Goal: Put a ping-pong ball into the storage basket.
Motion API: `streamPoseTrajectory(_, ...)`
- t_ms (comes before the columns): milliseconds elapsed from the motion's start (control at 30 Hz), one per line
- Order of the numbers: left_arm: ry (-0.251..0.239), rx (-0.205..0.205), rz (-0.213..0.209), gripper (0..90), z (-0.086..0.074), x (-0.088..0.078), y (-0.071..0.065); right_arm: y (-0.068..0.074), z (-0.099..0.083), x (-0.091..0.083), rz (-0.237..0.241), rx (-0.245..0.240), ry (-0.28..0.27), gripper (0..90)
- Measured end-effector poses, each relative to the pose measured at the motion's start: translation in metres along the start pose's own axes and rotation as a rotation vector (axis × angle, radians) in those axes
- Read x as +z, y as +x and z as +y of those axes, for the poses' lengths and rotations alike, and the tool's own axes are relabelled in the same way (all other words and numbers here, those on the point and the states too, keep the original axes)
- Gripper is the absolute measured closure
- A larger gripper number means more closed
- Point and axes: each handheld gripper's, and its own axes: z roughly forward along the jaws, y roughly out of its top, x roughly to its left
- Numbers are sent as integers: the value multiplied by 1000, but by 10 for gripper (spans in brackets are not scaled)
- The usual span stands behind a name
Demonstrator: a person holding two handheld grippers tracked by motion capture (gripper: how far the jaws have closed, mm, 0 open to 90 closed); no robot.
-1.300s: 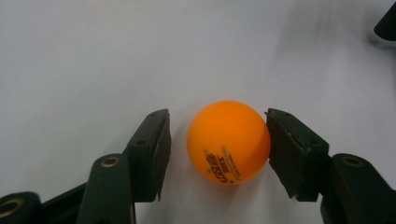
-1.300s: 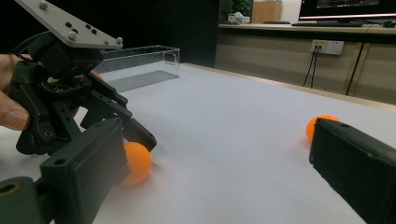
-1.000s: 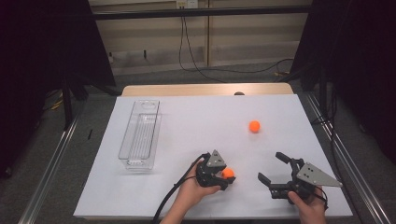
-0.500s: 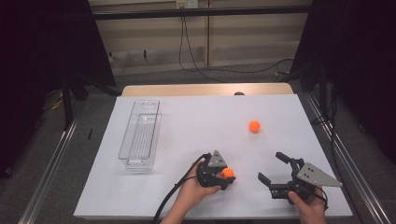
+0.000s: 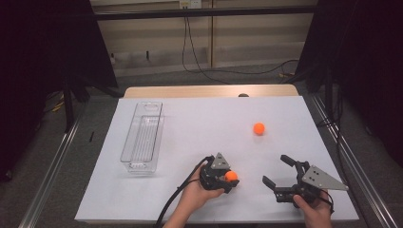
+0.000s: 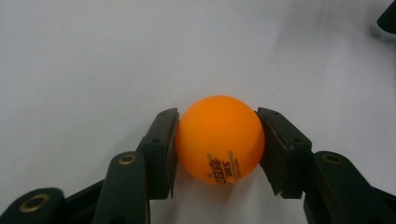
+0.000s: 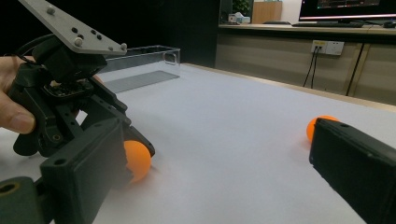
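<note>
Two orange balls lie on the desk; the left tool [image 6: 217, 140] has just closed on the near ball [image 6: 218, 139], seemingly centred. Lift straight up, squeezing gently. The right tool [image 5: 284, 178] waits wide open at lower right.

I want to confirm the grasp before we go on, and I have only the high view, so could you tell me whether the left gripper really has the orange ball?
Observer: Yes. In the left gripper view both pads press on the sides of the near orange ball, which rests on the white table.
Operator: Thank you. Can anything be read on that ball?
Observer: It has dark print low on its front, too small to read.
Operator: And is the right gripper open?
Observer: Yes. In the right gripper view the right gripper has its jaws wide apart with nothing between them, and the far orange ball peeks out behind one jaw.
</note>
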Motion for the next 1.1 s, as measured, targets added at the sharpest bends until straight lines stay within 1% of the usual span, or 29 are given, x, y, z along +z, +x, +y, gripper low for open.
streamPoseTrajectory(500, -10, -35, -4, 507, 1, -8, 4, 0, 0, 0, 1, -1, 1, 33)
streamPoseTrajectory(600, -12, -46, -8, 507, 2, -11, 6, 0, 0, 0, 0, -1, 1, 33)
streamPoseTrajectory(700, -22, -68, -11, 507, 2, -12, 7, 0, 0, 1, 3, -5, 0, 33)
streamPoseTrajectory(833, -30, -79, -15, 508, 3, -15, 9, 0, 0, 1, 2, -4, 2, 33)
streamPoseTrajectory(967, -40, -83, -17, 507, 5, -18, 10, 0, 0, 1, 2, -10, 1, 34)
streamPoseTrajectory(1100, -40, -90, -15, 507, 5, -20, 12, 0, 0, 2, 1, -7, 7, 34)
